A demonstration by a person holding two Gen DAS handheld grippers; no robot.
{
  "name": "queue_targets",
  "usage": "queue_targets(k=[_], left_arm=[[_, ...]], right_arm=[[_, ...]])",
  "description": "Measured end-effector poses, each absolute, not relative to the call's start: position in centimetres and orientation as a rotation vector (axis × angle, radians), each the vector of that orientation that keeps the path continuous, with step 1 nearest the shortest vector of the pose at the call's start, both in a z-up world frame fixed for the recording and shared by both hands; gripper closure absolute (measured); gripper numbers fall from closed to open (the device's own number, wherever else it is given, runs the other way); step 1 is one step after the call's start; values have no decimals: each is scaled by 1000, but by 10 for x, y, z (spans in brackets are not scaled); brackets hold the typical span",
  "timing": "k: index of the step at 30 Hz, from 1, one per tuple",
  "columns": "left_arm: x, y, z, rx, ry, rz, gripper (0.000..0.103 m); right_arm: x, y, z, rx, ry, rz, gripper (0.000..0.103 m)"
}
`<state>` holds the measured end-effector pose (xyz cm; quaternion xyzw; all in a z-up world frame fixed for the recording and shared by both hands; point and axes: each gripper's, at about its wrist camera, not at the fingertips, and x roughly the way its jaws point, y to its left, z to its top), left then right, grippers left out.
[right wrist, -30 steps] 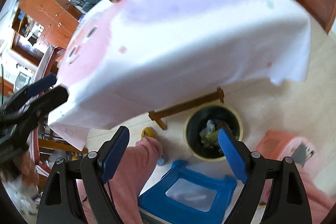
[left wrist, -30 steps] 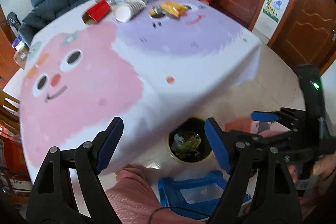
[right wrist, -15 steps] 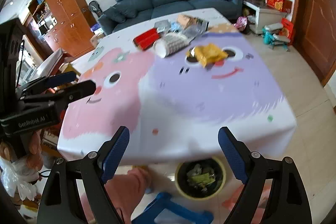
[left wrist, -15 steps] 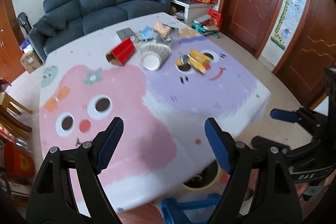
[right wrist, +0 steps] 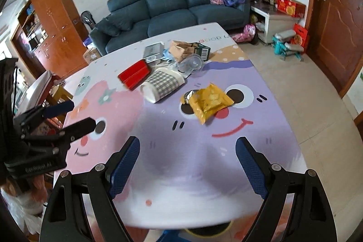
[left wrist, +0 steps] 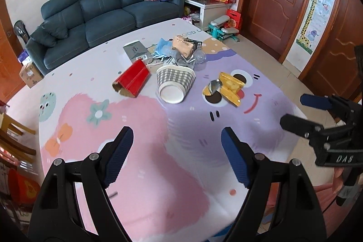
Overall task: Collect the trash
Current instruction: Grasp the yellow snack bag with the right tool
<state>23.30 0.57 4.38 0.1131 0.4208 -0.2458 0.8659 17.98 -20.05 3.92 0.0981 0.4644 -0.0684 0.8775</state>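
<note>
Left wrist view: the left gripper [left wrist: 175, 151] hangs above the near, pink half of the tablecloth [left wrist: 158, 174] with its jaws spread wide and nothing between the blue pads. Past them, well apart from the fingertips, the trash lies in a loose group toward the far side of the table: a red carton [left wrist: 132, 79] on its side with its open end toward the camera, a checked paper cup [left wrist: 174, 84] tipped over just beside it, and a yellow snack wrapper [left wrist: 228, 87] on the purple half, lying across a printed cartoon eye. Behind these sits a heap of a grey box [left wrist: 136, 50], a tan packet [left wrist: 182, 47] and blue and clear plastic scraps. The right gripper [left wrist: 301, 111] enters from the right edge, over the table's corner. In the right wrist view the right gripper [right wrist: 188, 154] is likewise spread and empty above the purple half, the yellow snack wrapper [right wrist: 207, 101] nearest ahead of it. Under the table's near edge a bin's rim [right wrist: 208, 229] shows. A dark blue sofa [left wrist: 109, 6] stands behind the table.
</note>
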Motion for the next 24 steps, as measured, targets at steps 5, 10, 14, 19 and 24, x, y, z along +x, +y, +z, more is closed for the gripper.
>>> queue_targets(k=[5, 10, 14, 19, 24], left_arm=[[273, -10, 21, 243, 936, -537, 25], [315, -28, -4, 238, 1001, -564, 25], [347, -40, -25, 228, 1066, -558, 25], [380, -56, -46, 232, 1131, -549, 25], [404, -74, -58, 269, 1172, -538, 25]], right_arm=[[222, -231, 9, 272, 1028, -190, 15], [259, -269, -31, 406, 1082, -228, 15], [287, -292, -57, 527, 1106, -258, 15], [322, -296, -87, 567, 1170, -292, 15], [341, -277, -99, 427, 1202, -319, 16]])
